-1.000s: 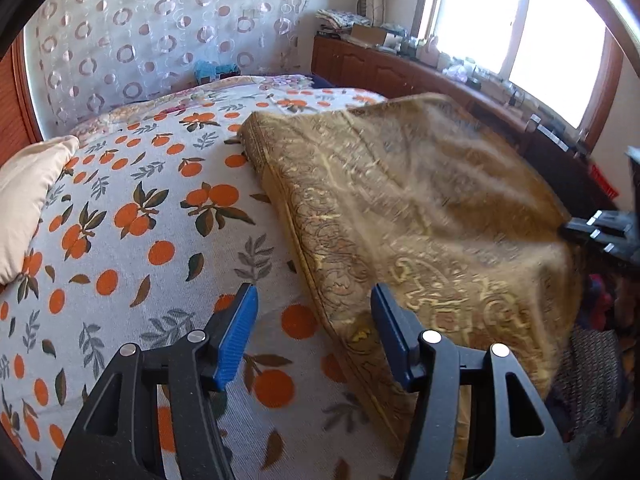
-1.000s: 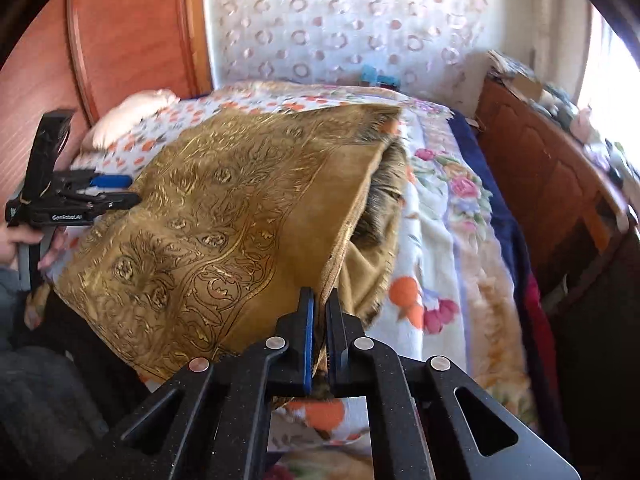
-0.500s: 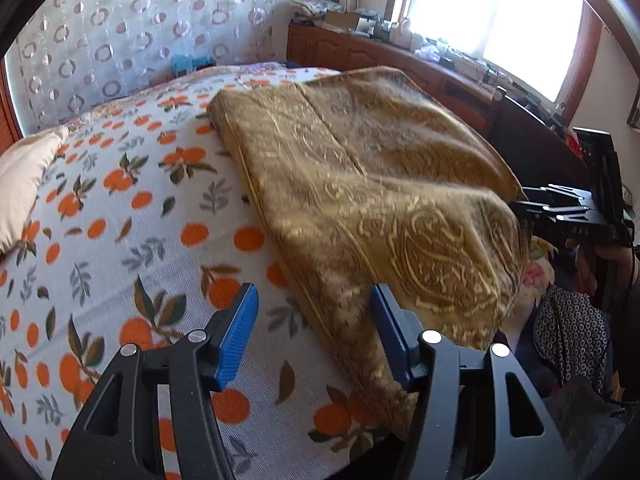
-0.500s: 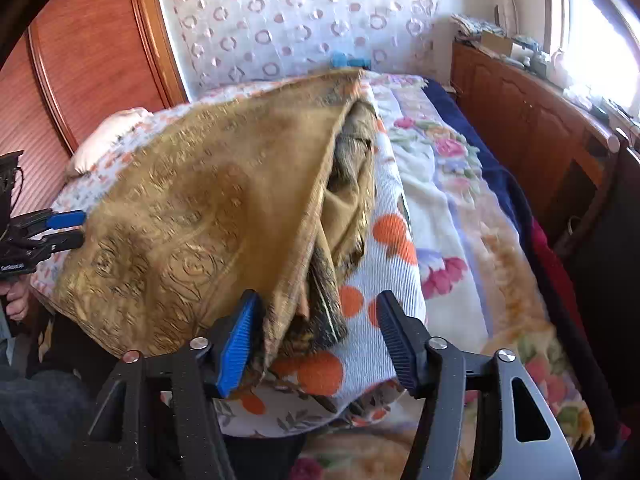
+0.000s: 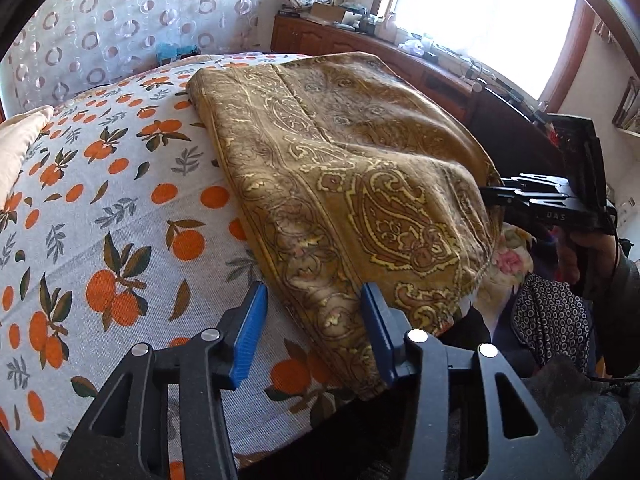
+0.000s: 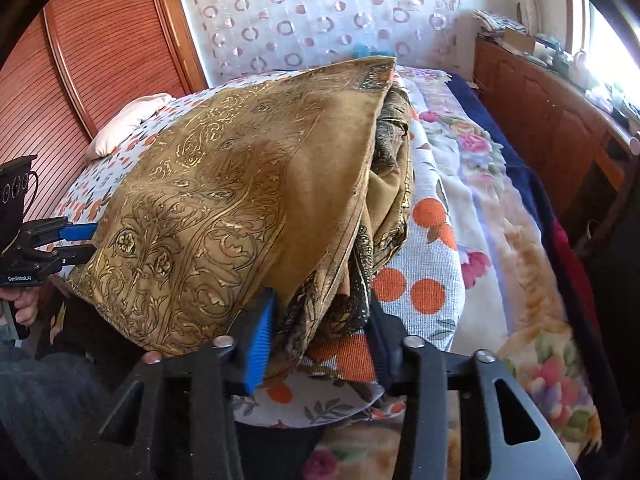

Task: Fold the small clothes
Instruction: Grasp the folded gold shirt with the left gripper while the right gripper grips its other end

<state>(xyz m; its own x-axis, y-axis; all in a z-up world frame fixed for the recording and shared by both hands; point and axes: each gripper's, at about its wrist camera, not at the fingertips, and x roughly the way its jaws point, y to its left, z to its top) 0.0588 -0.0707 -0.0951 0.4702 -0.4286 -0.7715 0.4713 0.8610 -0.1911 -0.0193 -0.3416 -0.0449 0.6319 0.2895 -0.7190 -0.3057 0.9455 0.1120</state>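
The bed (image 5: 120, 216), under its one orange-print sheet, carries everything; the one gold paisley cloth (image 5: 360, 168) lies on it, already doubled over, its long axis running from my side at 6 o'clock away toward the dotted curtain (image 5: 100, 20) at 12 o'clock. One cream pillow (image 5: 20, 136) sits at 9 o'clock in the left wrist view.

I judge that the coming fold turns on the near edge of the cloth, which hangs over the bed's edge right at my two tools. From my left gripper (image 5: 314, 332) the cloth's near left corner lies at 12 to 1 o'clock, its border passing between the blue pads (image 5: 252, 332); the jaws are closing and have not yet pinched it. My right gripper (image 6: 320, 344) meets the bunched layers at the cloth's open right side, at 12 o'clock; a wad of fabric already sits between its pads (image 6: 260, 340), the jaws are closing, and I cannot tell whether they bite yet.

Each hand is nearest its own corner, so neither needs to cross. Counted: one cloth, two grippers, one pillow.
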